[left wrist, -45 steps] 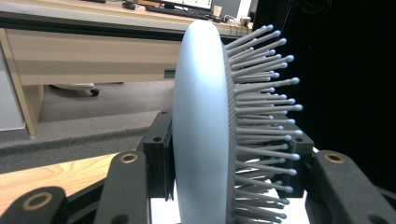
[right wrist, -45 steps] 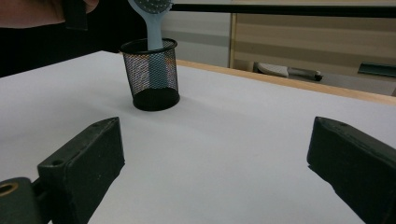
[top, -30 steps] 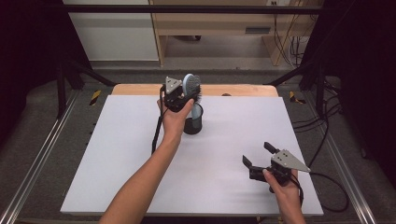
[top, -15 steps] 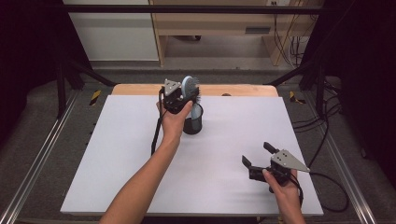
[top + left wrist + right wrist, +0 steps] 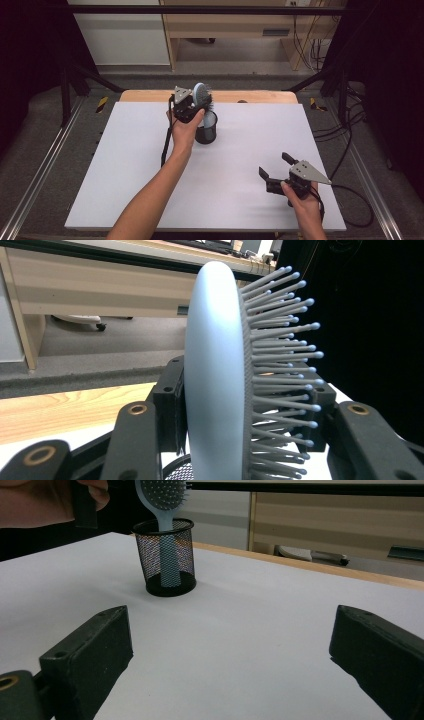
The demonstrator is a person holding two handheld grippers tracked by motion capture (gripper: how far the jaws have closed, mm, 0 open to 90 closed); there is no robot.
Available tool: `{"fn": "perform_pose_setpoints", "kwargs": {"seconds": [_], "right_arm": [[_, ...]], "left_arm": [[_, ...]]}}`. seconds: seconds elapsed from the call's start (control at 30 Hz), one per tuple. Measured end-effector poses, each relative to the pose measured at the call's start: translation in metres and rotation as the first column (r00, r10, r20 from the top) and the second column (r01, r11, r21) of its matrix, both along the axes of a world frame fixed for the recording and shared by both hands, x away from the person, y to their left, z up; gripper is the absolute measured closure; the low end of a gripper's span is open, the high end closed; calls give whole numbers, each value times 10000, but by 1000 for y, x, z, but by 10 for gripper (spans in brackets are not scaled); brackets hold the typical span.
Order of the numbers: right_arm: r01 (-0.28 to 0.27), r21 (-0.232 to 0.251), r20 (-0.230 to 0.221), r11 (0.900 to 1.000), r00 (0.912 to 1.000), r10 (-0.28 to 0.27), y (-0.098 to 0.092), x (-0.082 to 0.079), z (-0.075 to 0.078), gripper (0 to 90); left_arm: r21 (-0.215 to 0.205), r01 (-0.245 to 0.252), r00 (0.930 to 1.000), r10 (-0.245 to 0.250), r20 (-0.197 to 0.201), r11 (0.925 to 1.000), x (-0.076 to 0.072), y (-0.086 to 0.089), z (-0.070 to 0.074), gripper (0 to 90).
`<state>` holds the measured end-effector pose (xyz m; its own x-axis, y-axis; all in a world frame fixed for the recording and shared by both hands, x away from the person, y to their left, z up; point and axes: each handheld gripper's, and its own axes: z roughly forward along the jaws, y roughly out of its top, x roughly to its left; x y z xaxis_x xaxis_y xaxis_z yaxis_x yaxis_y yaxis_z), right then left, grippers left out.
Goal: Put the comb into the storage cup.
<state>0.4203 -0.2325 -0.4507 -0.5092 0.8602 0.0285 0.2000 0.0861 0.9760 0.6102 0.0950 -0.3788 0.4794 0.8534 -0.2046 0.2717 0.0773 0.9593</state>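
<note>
Pale blue hairbrush (image 5: 201,93) standing upright, handle down inside the black mesh pen cup (image 5: 206,131), paddle head sticking out above the rim. Cup sitting on the white table (image 5: 125,165) toward the far edge, a bit left of centre, close to the wooden strip (image 5: 260,96) at the back.

Left gripper (image 5: 192,106) up at the brush head, jaws pinching it from both sides. Seen from the left gripper view: smooth back of the brush (image 5: 215,375) against one pad, bristles pressed into the other, mesh rim just peeking at the bottom.

Right gripper (image 5: 275,169) down near the front right corner of the table, well apart from the cup, jaws spread wide with nothing between them. From the right gripper view: brush handle (image 5: 169,562) visible through the mesh, reaching the cup bottom, head tilted only slightly.
</note>
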Motion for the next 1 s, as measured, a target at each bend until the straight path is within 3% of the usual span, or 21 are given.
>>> {"fn": "perform_pose_setpoints", "kwargs": {"seconds": [0.33,1.0], "right_arm": [[5,-22,4,10000,10000,-5,0,0,0,38],[-25,-42,-5,10000,10000,25,1,0,0,38]], "left_arm": [[-85,-14,10000,14,-14,10000,0,4,-1,491],[-768,-176,9982,131,-587,9969,7,33,-8,461]]}}
